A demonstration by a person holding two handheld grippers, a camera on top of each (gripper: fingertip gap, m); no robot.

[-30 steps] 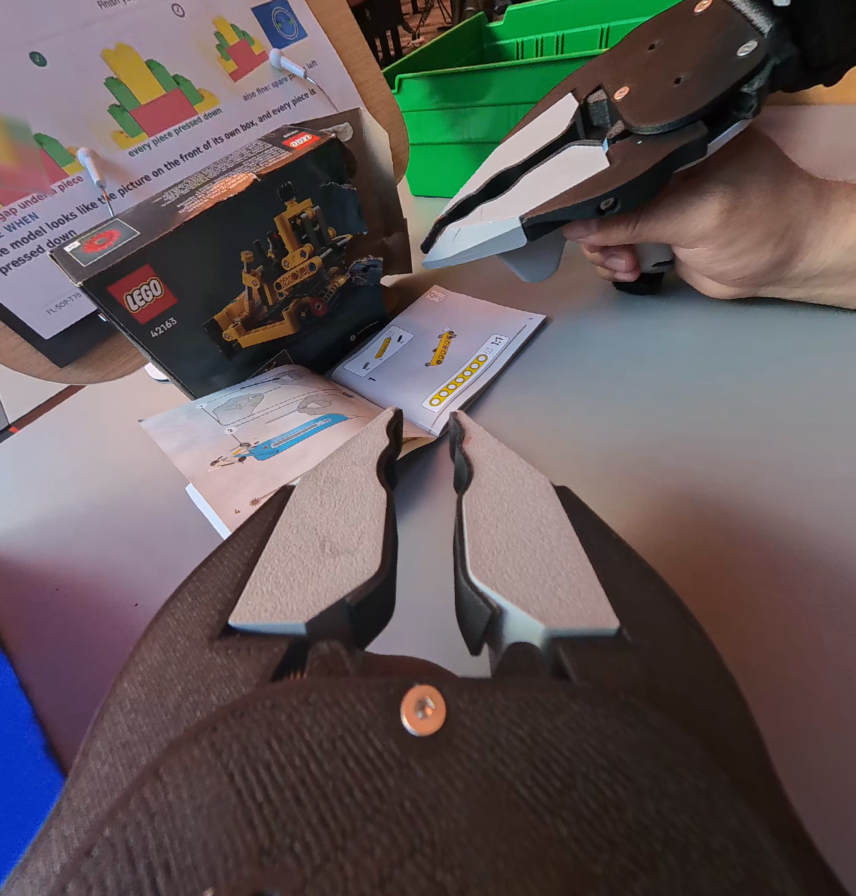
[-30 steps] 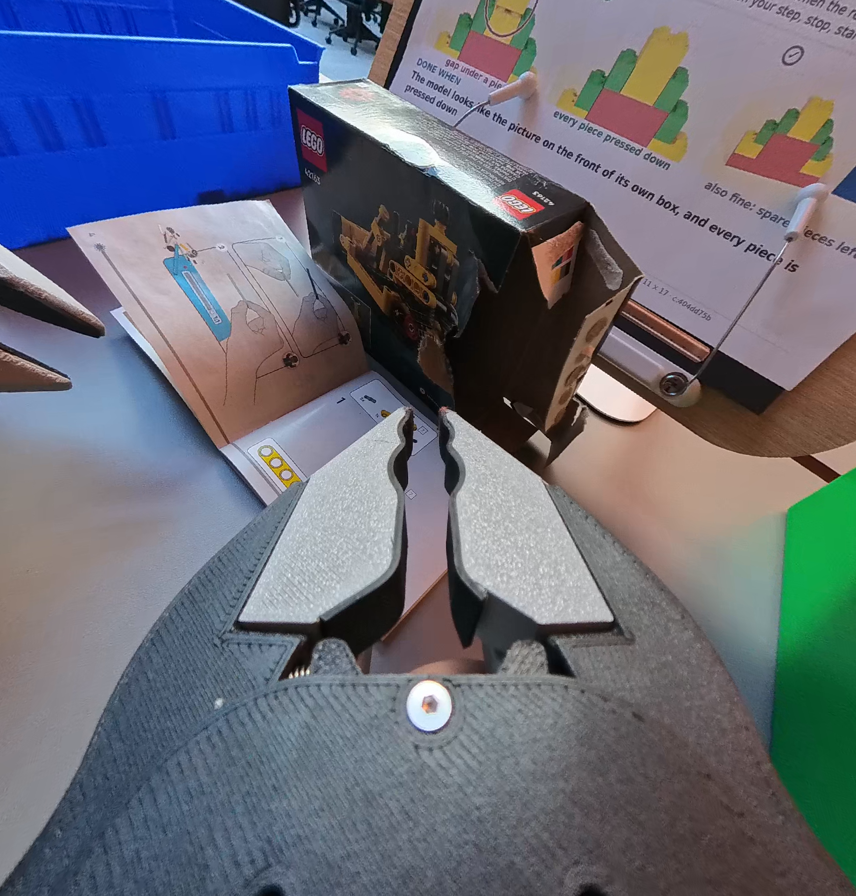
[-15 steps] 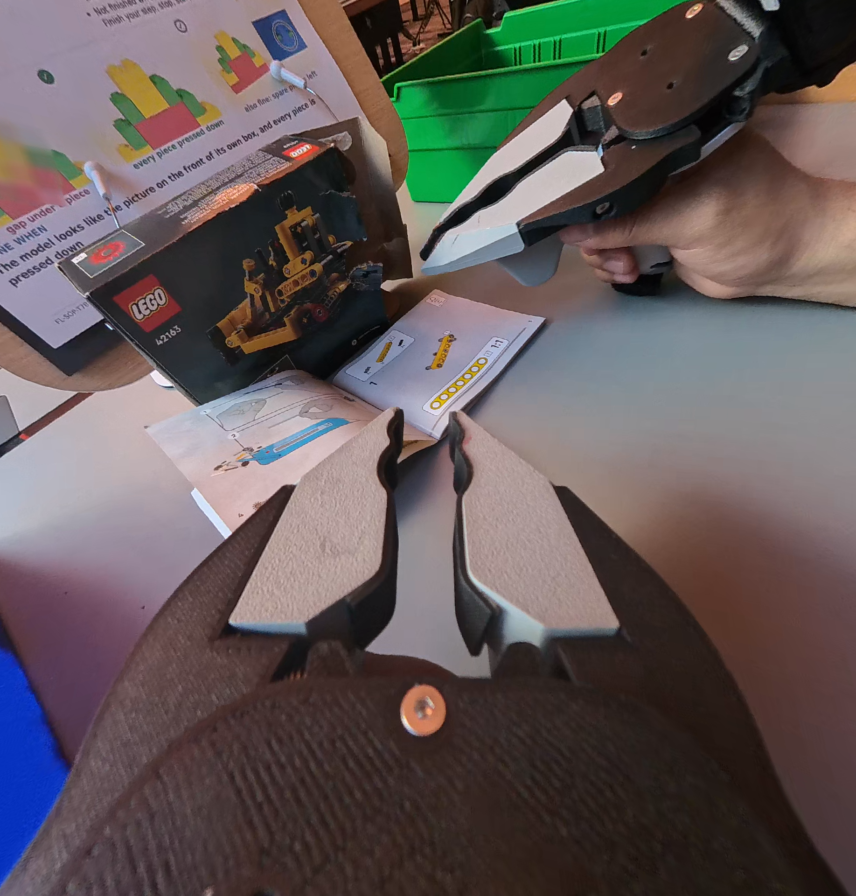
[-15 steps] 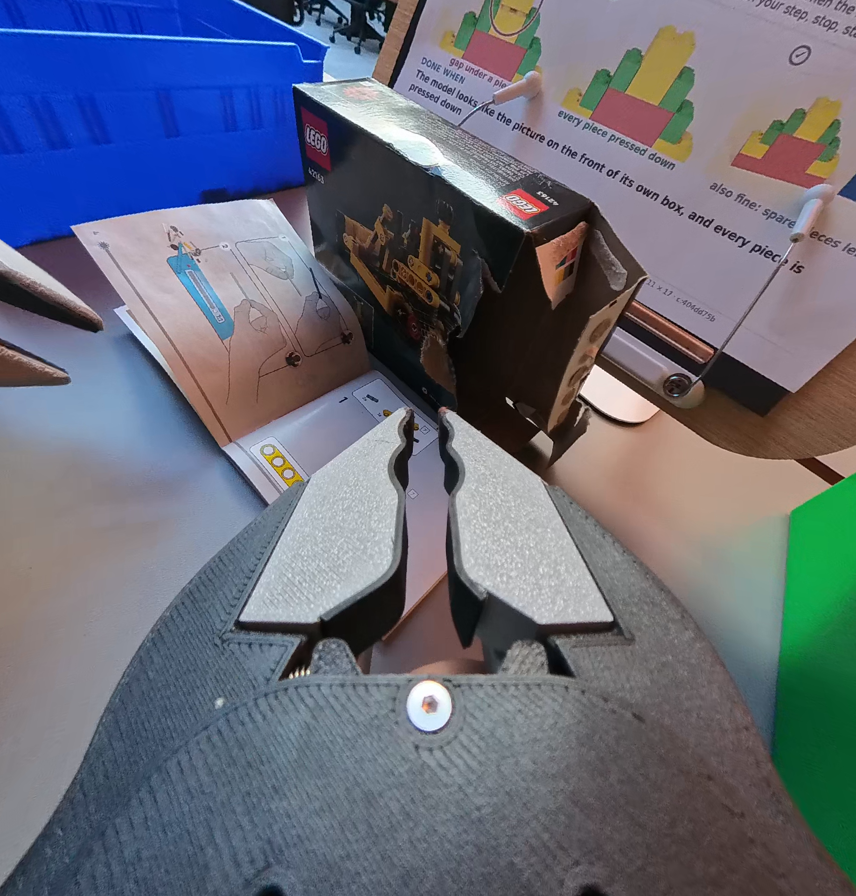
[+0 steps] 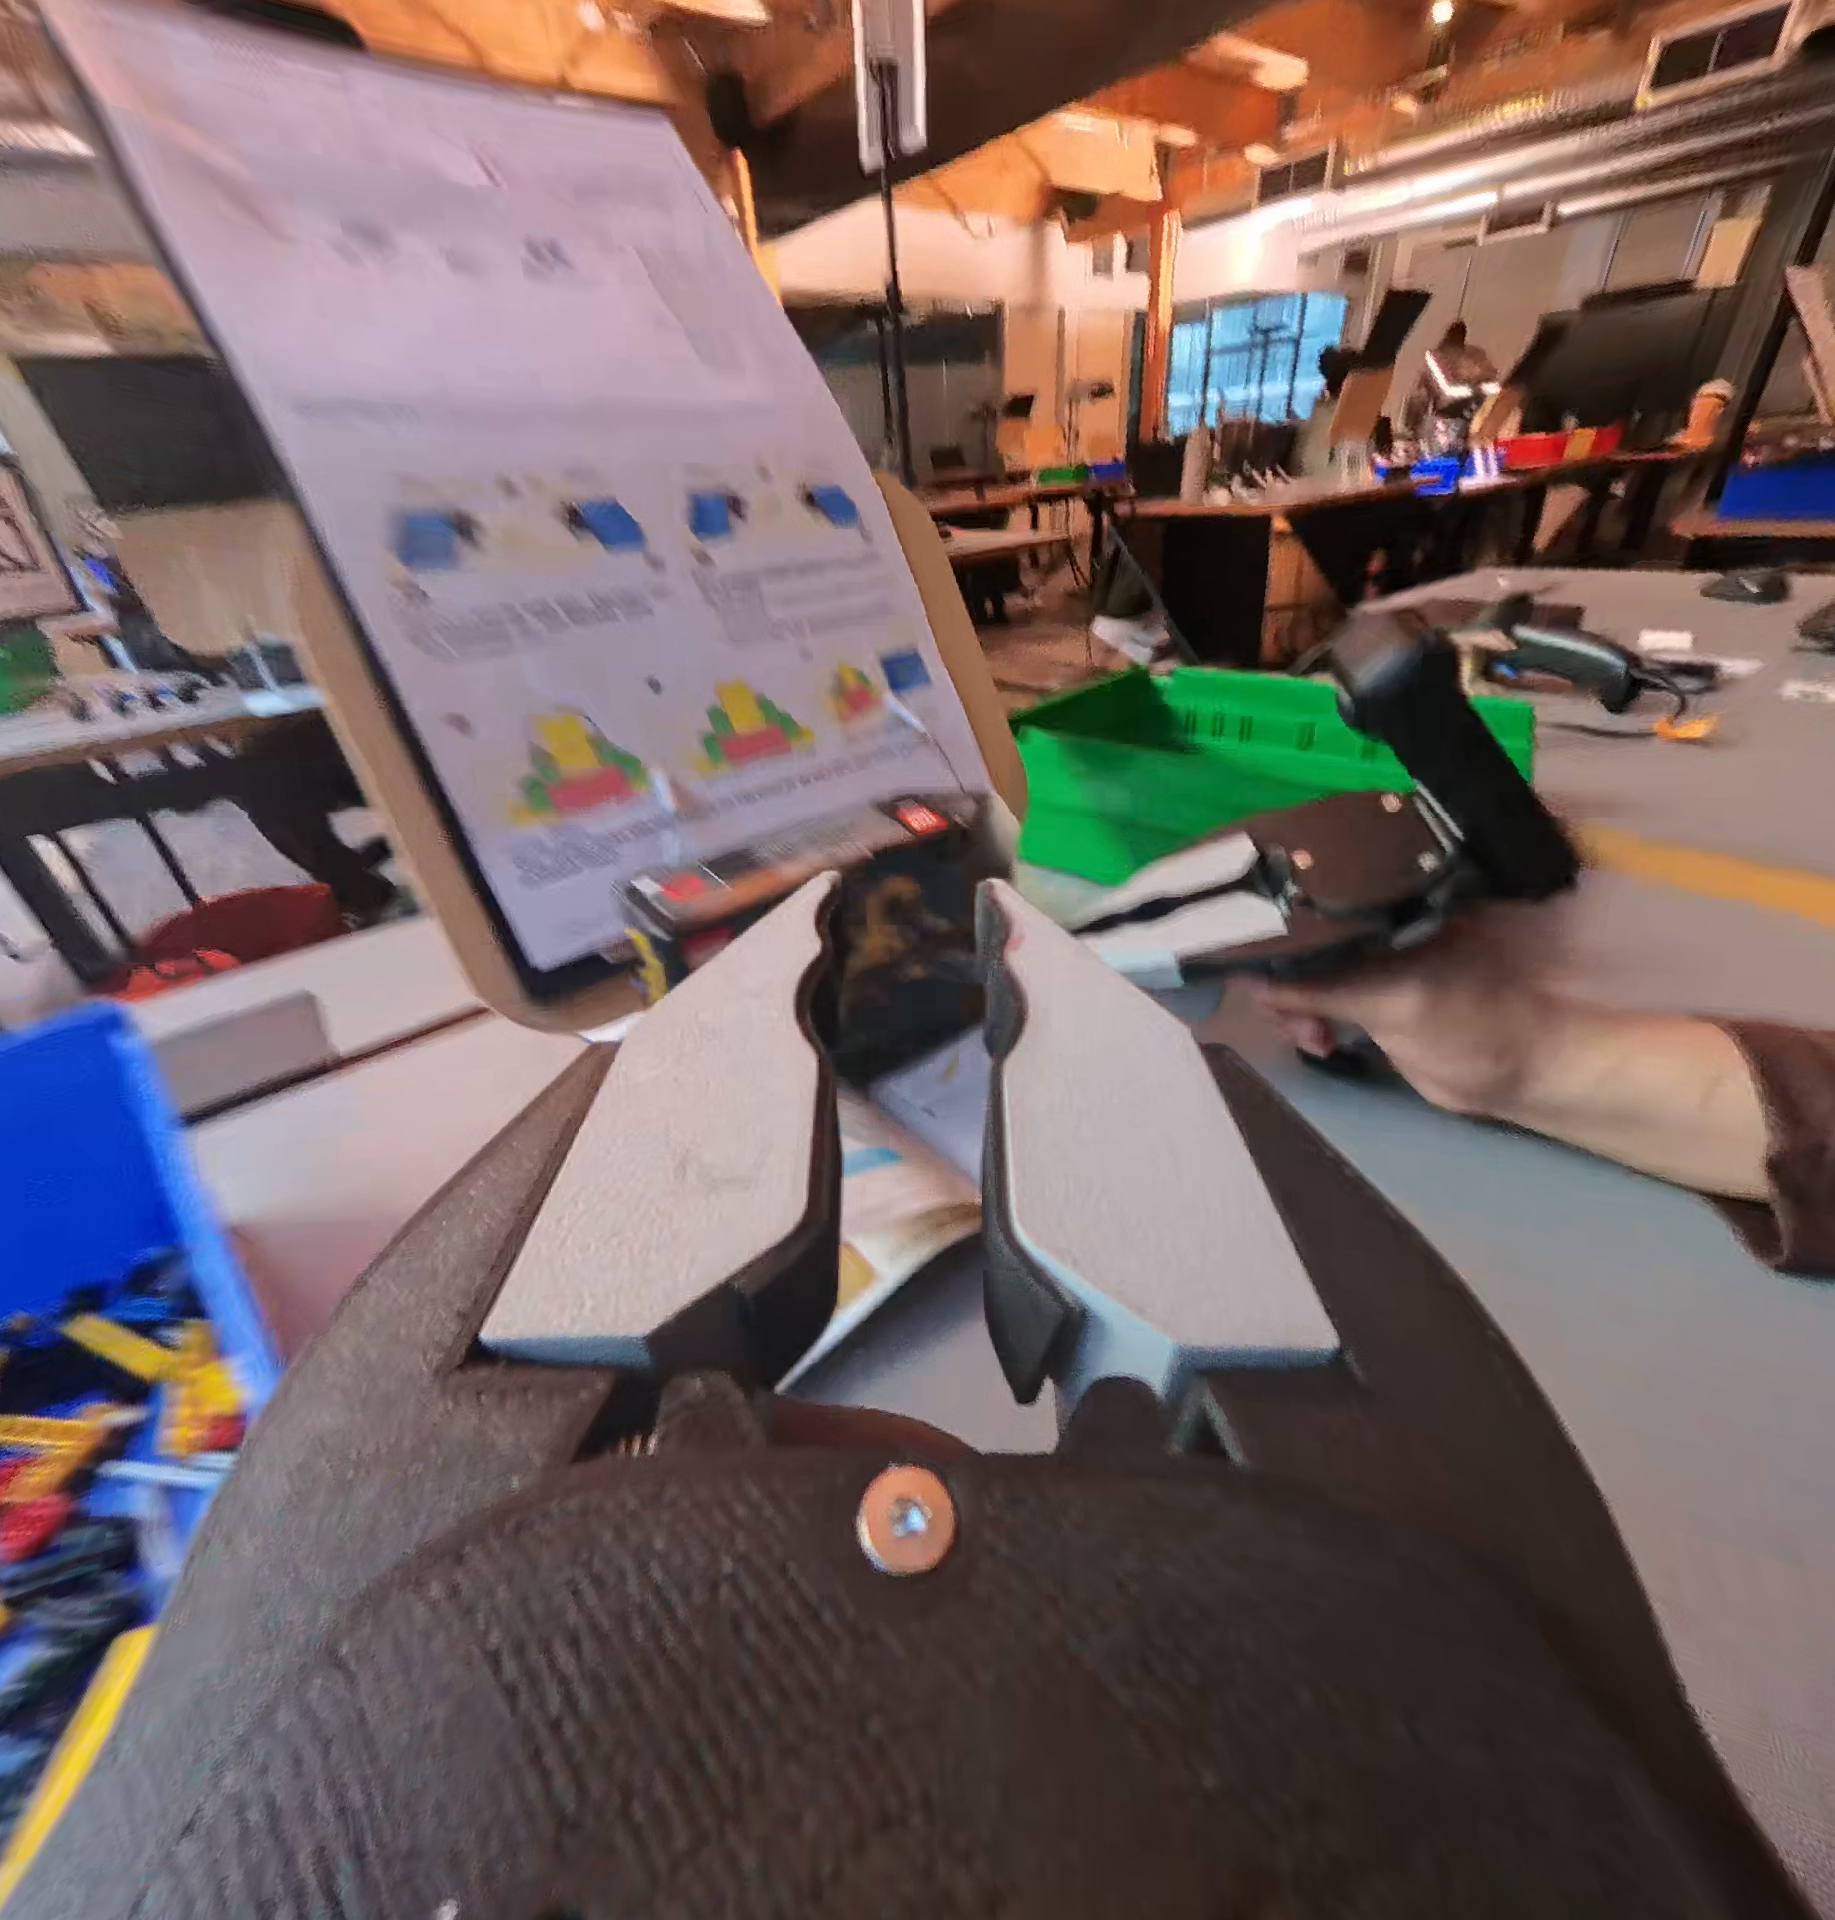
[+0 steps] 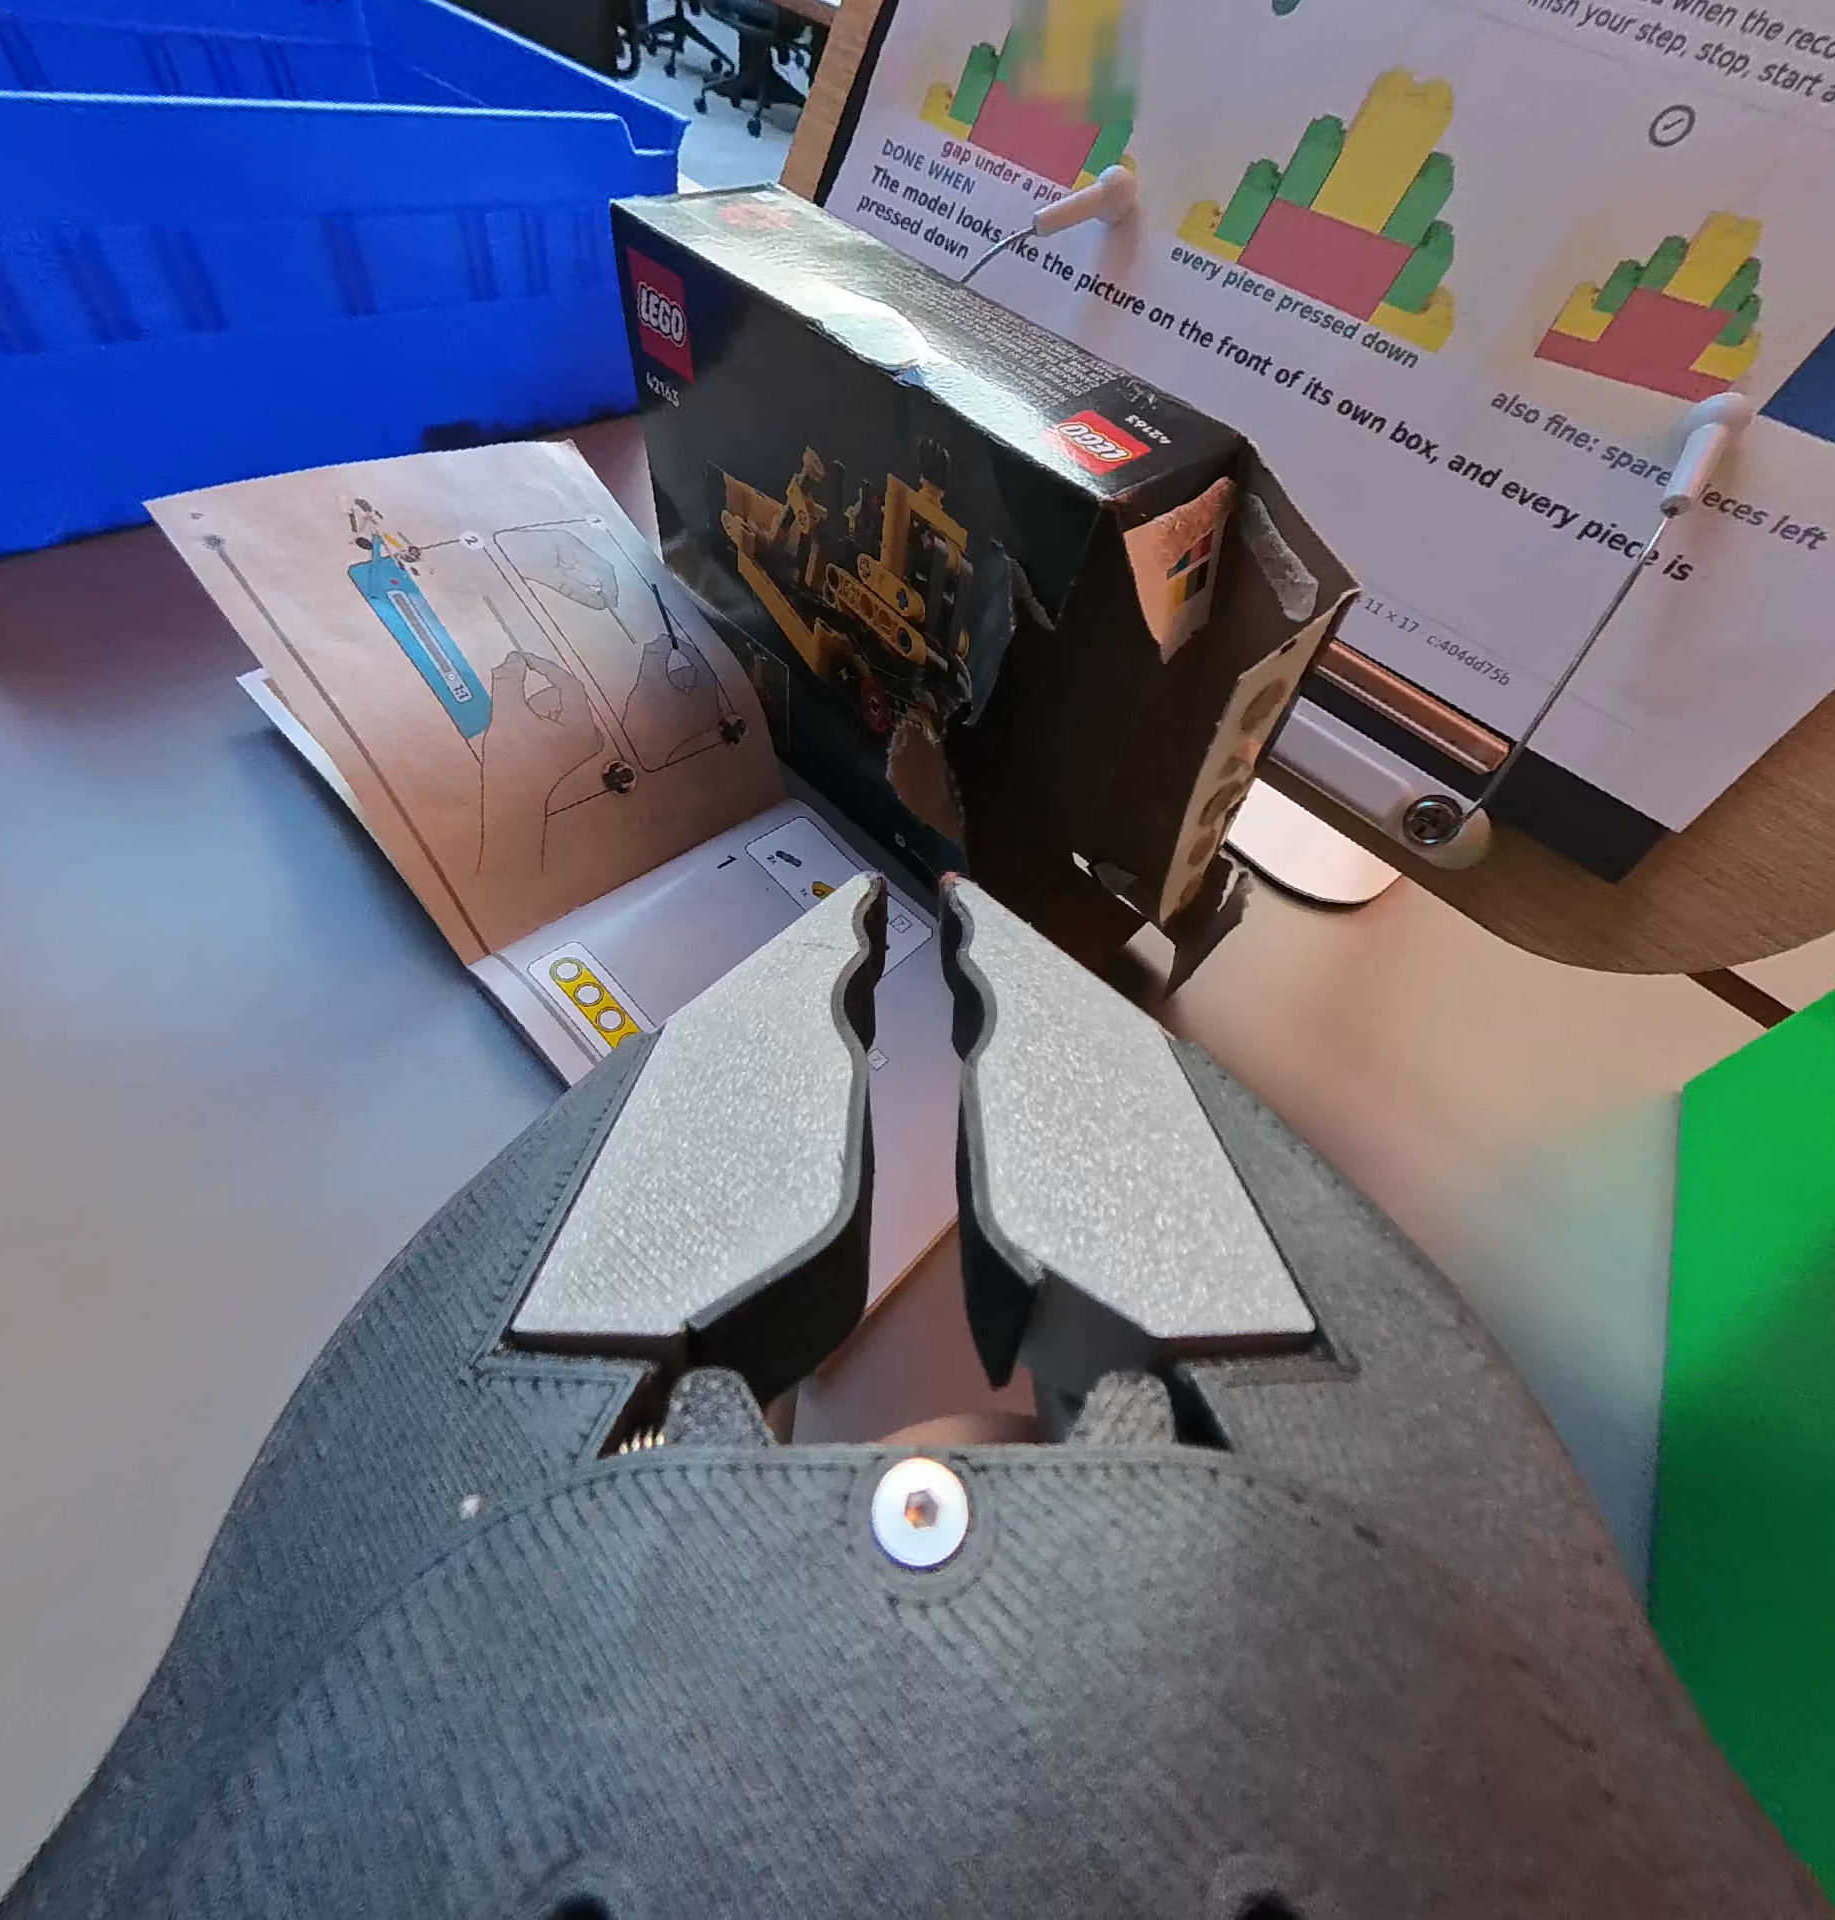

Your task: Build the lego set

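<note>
The black set box [image 6: 923, 540] stands upright on the grey table [image 6: 165, 1091], its front showing a yellow construction vehicle and its right end flap torn open; in the left wrist view the same box [image 5: 897, 977] is blurred and seen only through the gap between the fingers. Just in front of it and touching its lower edge lies the open instruction booklet [image 6: 497, 686], one page with line drawings of hands, the other with a yellow beam diagram. The right gripper [image 6: 911, 894] hovers over the near page of the booklet, close to the box's lower corner, its fingers slightly parted with a narrow gap and nothing between them. The left gripper [image 5: 905, 914] points toward the box from farther back, tilted up, its fingers a little apart and holding nothing. In that view the right gripper [image 5: 1121, 925] shows at the right, held by a hand [image 5: 1453, 1039]. Behind the box leans an instruction board [image 6: 1412, 260] with pictures of coloured bricks. A blue bin [image 5: 71, 1351] at the left holds loose black, yellow and red pieces; a green bin [image 5: 1152, 769] sits at the right beyond the box.
</note>
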